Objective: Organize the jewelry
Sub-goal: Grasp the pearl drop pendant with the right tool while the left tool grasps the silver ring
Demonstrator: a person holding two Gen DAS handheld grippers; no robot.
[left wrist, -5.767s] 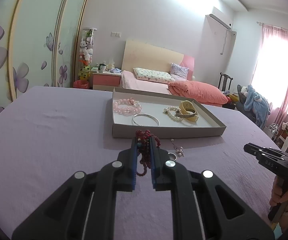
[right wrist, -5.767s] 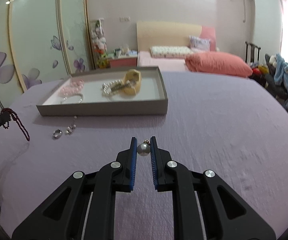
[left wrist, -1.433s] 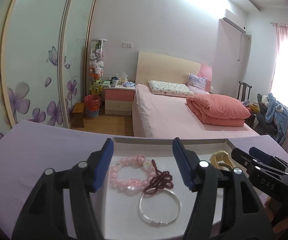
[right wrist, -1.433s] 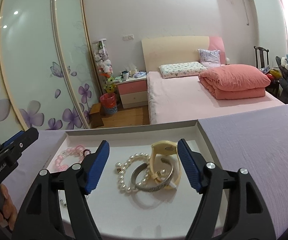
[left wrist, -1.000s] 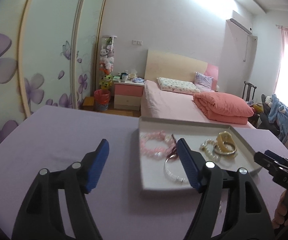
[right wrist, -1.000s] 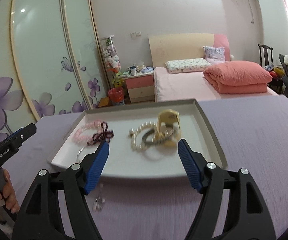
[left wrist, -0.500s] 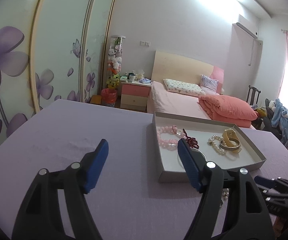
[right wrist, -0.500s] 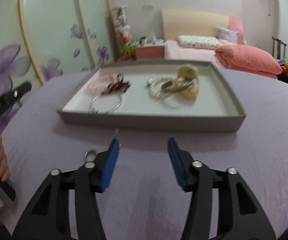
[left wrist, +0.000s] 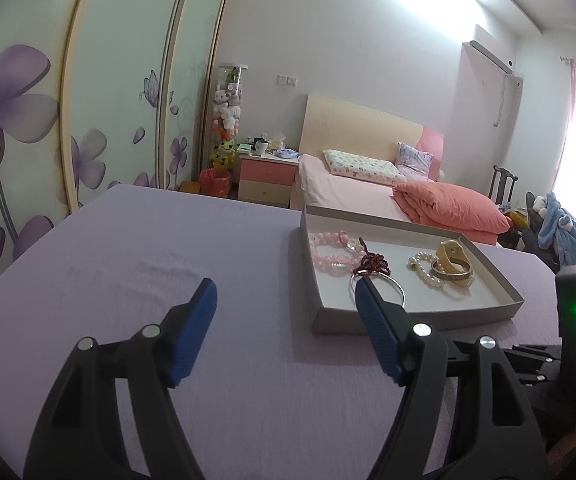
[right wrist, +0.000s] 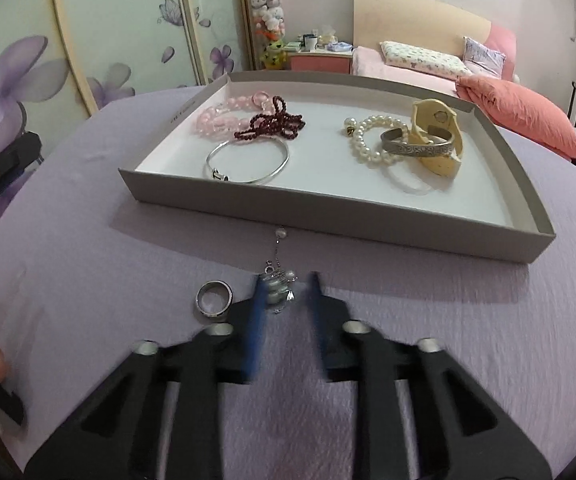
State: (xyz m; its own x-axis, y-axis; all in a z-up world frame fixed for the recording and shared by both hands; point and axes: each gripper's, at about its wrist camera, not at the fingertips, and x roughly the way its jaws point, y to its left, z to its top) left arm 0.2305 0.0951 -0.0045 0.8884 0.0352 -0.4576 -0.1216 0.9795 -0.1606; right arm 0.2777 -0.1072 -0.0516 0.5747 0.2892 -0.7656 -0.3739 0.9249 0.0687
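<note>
Right gripper (right wrist: 286,300) is straddling the pearl earring (right wrist: 279,286) on the purple cloth just before the tray (right wrist: 327,216), jaws part open, gripping nothing yet; better pinching the pearl cluster, not the chain, avoiding the ring (right wrist: 214,299); left gripper (left wrist: 284,320) is hanging wide open, empty.

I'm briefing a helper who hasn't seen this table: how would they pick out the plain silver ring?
Find the grey tray on the purple tablecloth; the silver ring lies outside it, on the cloth in front of its near wall. It sits just left of the right gripper and the pearl earring between its fingers. Unlike that dangling cluster, it is one plain wide band.
</note>
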